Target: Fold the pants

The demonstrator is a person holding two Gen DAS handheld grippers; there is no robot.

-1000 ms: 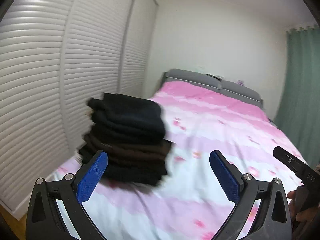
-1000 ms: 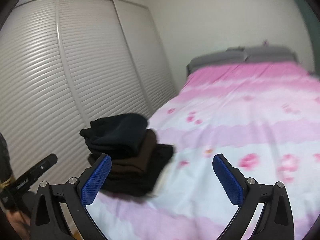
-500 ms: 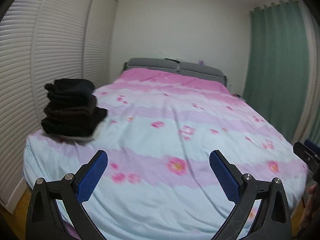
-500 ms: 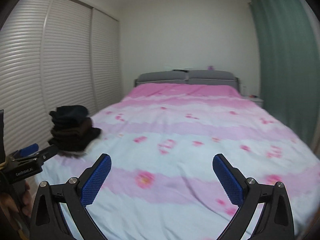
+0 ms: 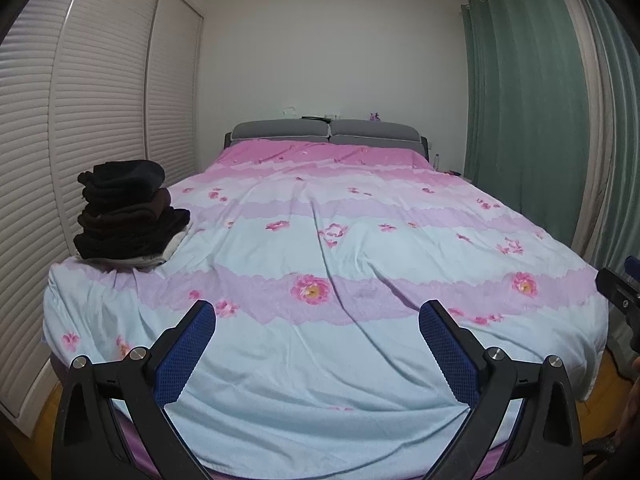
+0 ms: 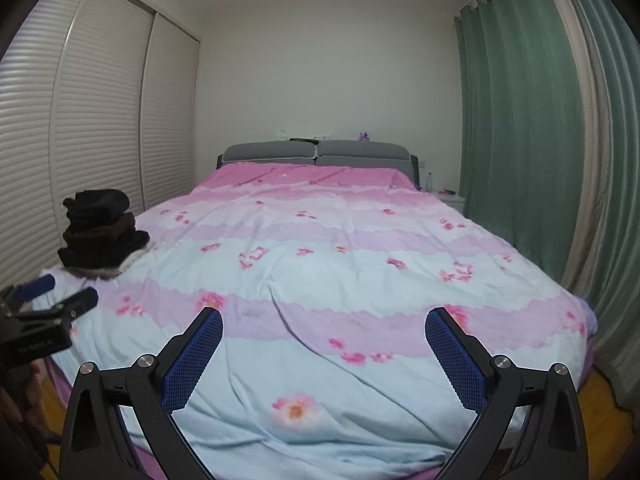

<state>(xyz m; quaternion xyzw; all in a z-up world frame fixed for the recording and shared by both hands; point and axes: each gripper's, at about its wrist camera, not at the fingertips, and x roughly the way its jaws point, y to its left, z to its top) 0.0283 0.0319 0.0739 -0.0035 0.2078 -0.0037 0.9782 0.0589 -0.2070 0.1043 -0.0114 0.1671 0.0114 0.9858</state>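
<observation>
- Wardrobe doors line the left wall, and near them, on the left near corner of the bed, sits the stack of folded dark pants, with a pale piece at the bottom.
- Our left gripper hangs over the foot of the bed with its blue pads spread wide and nothing between them.
- Our right gripper is beside it, likewise wide apart and empty, also above bare duvet.
- Curtain covers the right wall.
- No unfolded pants show on the bed in either view, so we judge that the step in hand is fetching the next pair, or that the pile is finished; we cannot tell which.
- If another pair comes, we should lay it flat in the open middle of the duvet, well apart from the stack, so a swinging leg does not topple it.
- We would pinch at the waistband with one gripper and at the hem with the other, taking cloth only and not the duvet beneath.
- The stack leans a little; adding to it calls for a level, gentle set-down.
</observation>
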